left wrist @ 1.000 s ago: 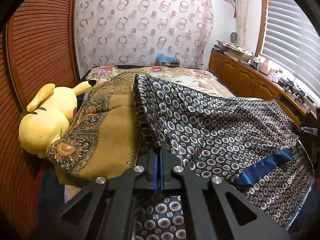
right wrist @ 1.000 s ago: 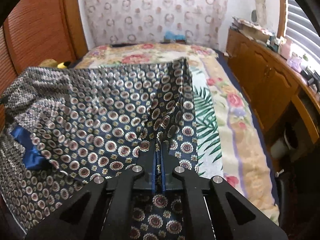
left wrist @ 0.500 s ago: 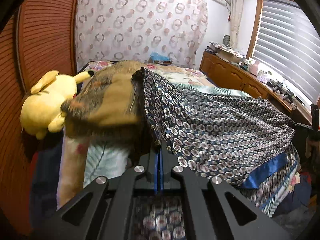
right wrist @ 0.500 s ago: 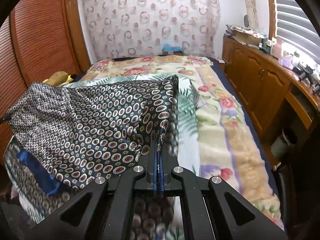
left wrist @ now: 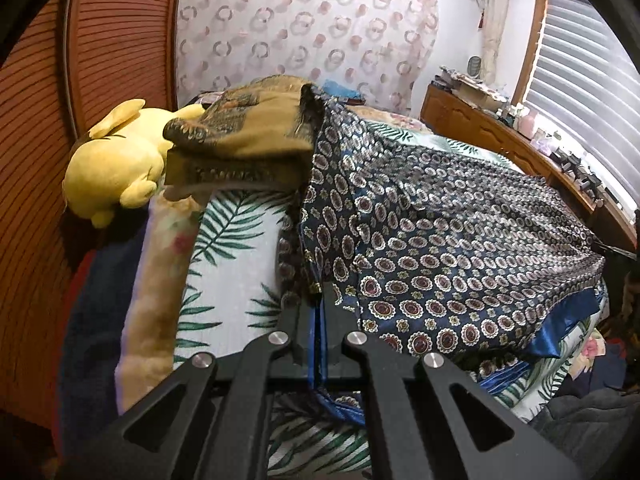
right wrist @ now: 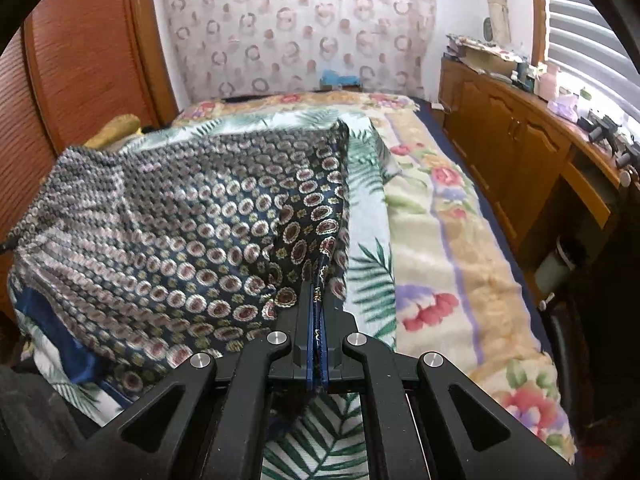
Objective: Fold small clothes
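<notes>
Tension across the navy medallion-print cloth (left wrist: 440,248) comes from two separate grips. The left gripper (left wrist: 318,312) is clamped on one edge of it, and the right gripper (right wrist: 318,300) is clamped on the opposite edge. This holds the fabric spread between them, raised above the leaf-print bedspread (left wrist: 236,248), probably so that it can be laid flat or doubled over cleanly. The blue lining (left wrist: 560,332) hangs at the lower hem. A folded mustard-brown garment (left wrist: 248,136) is piled beside the yellow plush toy (left wrist: 116,164), clear of the working area.
</notes>
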The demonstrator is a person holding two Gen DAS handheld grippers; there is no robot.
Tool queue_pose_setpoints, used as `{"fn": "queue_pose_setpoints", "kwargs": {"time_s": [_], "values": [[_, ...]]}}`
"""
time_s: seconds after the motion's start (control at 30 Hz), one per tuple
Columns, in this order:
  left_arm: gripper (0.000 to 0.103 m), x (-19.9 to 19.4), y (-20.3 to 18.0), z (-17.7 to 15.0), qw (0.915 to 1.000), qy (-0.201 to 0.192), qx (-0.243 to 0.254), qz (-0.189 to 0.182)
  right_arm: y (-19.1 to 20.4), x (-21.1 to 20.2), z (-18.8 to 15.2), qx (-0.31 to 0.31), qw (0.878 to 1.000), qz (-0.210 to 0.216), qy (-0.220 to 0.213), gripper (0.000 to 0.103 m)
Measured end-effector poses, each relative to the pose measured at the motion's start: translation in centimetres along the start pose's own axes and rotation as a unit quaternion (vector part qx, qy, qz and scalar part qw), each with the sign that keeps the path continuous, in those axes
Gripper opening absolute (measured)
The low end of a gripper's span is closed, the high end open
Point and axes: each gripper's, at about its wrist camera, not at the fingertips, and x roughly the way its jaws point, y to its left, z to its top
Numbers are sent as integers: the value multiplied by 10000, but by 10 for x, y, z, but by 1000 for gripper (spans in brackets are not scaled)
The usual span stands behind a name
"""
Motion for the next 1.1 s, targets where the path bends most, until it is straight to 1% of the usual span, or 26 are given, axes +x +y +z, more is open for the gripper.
{"fn": "queue_pose_setpoints", "kwargs": {"time_s": [0.1, 0.17, 0.23, 0.3, 0.33, 0.4, 0.43, 0.5, 0.6, 0.73, 0.93, 1.1], "values": [[1, 7, -3, 5, 9998, 35, 127, 120, -2, 4, 2, -16, 10000, -54, 22, 0], [2, 8, -5, 8, 9996, 33, 205, 196, -2, 1, 6, -18, 9999, -105, -49, 6], [9, 6, -5, 7, 9995, 1, 222, 211, 2, -4, 10, -63, 9996, -227, -143, 8], [23, 3, -4, 7, 9996, -38, 217, 191, 6, -10, 16, -111, 9989, -363, -270, 15], [25, 2, -4, 8, 9996, -49, 223, 172, 9, -13, 20, -147, 9985, -401, -354, 16], [40, 1, -3, 8, 9995, -58, 240, 215, 16, -17, 26, -216, 9978, -394, -491, 20], [43, 0, -3, 7, 9994, -62, 240, 232, 21, -17, 30, -256, 9976, -359, -540, 23], [50, 1, -2, 5, 9995, -29, 230, 237, 34, -13, 36, -337, 9974, -238, -585, 37], [50, 5, -1, 2, 9994, 45, 233, 265, 56, 1, 41, -489, 9975, 14, -518, 38], [50, 11, 3, -6, 9988, 118, 145, 443, 86, 30, 39, -750, 9963, 288, -294, 39], [50, 18, 3, -20, 9988, 249, 25, 428, 119, 66, 36, -1001, 9938, 490, 12, 39], [50, 16, 2, -23, 9988, 207, 31, 447, 130, 77, 32, -1177, 9919, 431, 189, 40]]}}
